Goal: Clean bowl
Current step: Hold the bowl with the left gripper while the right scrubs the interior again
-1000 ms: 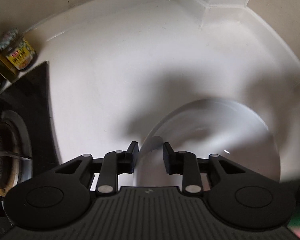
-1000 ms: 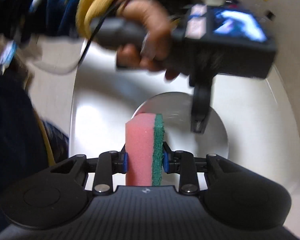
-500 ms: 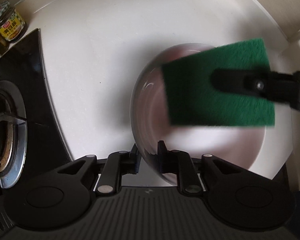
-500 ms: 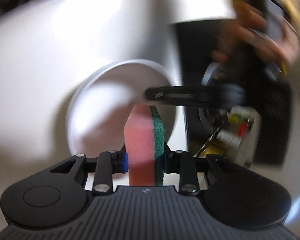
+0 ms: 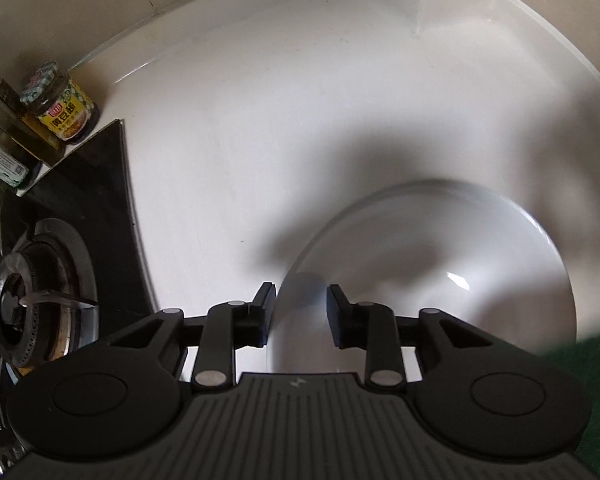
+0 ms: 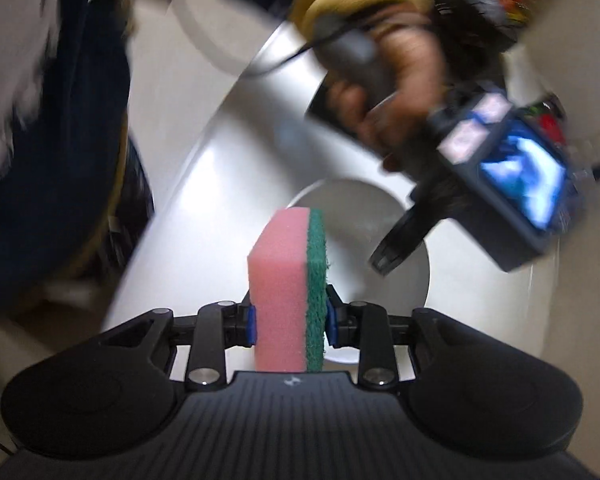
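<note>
Pink-and-green sponge [image 6: 288, 292] sits clamped in the right hand-held gripper [image 6: 290, 320] above the white bowl [image 5: 432, 264]. Left hand-held gripper [image 5: 300, 308], jaws just widening, straddles the bowl's rim without pressing; frame edges are blurred.

Pink-and-green sponge [image 6: 288, 292], seemingly white bowl [image 5: 440, 260]
</note>
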Demonstrator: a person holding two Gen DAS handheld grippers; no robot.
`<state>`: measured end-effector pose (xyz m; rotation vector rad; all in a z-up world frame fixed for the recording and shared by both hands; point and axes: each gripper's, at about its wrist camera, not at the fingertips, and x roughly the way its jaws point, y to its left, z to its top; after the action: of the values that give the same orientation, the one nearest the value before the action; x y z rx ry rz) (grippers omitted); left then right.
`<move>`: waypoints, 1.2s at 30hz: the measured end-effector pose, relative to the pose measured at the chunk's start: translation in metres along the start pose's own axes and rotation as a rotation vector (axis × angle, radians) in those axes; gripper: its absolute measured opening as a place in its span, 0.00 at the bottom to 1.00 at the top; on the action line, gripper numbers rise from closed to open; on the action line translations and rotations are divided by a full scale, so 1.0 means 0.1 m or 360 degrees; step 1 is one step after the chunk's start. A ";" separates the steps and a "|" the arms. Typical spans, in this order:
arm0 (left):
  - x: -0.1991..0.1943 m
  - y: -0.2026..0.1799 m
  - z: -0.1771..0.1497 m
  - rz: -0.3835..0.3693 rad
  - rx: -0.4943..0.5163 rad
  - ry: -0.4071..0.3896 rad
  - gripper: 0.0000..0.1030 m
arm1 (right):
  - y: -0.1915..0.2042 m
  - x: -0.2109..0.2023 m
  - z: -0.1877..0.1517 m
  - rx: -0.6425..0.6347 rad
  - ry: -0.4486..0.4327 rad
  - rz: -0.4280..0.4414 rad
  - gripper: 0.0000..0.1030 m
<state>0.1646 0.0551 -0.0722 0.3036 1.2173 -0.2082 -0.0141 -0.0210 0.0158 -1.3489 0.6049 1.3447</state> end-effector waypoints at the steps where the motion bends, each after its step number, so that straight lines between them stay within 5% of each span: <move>1: -0.03 0.06 -0.06 -0.0029 -0.0002 0.0024 0.19 | -0.04 0.04 -0.03 -0.0045 0.0049 -0.0089 0.25; 4: -0.08 0.09 -0.14 -0.0112 0.0008 0.0094 0.15 | -0.02 0.28 -0.17 -0.0373 0.0192 -0.0312 0.25; 9: -0.11 0.06 -0.23 -0.0170 0.0101 0.0138 0.17 | 0.10 0.69 -0.21 -0.0959 0.0118 -0.0447 0.25; 13: -0.10 0.11 -0.24 -0.0174 0.0086 0.0116 0.17 | 0.19 0.90 -0.24 -0.1248 0.0185 -0.0408 0.25; 18: -0.11 0.04 -0.24 -0.0058 0.0011 -0.0012 0.24 | 0.20 0.95 -0.24 -0.1102 0.0373 -0.0295 0.26; 20: -0.11 -0.02 -0.22 -0.0025 -0.0021 -0.0049 0.25 | 0.12 0.82 -0.12 -0.0758 0.0389 -0.0182 0.26; 27: -0.12 -0.25 -0.06 -0.0052 -0.0163 -0.0132 0.37 | -0.30 0.51 0.11 0.0273 0.0085 0.0220 0.26; 31: 0.00 -0.04 0.02 -0.0142 -0.0241 -0.0072 0.23 | -0.64 0.40 -0.21 0.0782 -0.0134 0.0314 0.25; 36: 0.00 0.13 -0.02 -0.0228 -0.0177 0.0041 0.11 | -0.53 0.23 -0.33 0.0433 0.0018 -0.0050 0.25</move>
<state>0.1670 0.0680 -0.0713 0.1229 1.2723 -0.2600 0.0512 -0.0282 0.0043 -1.1406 0.7428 1.1831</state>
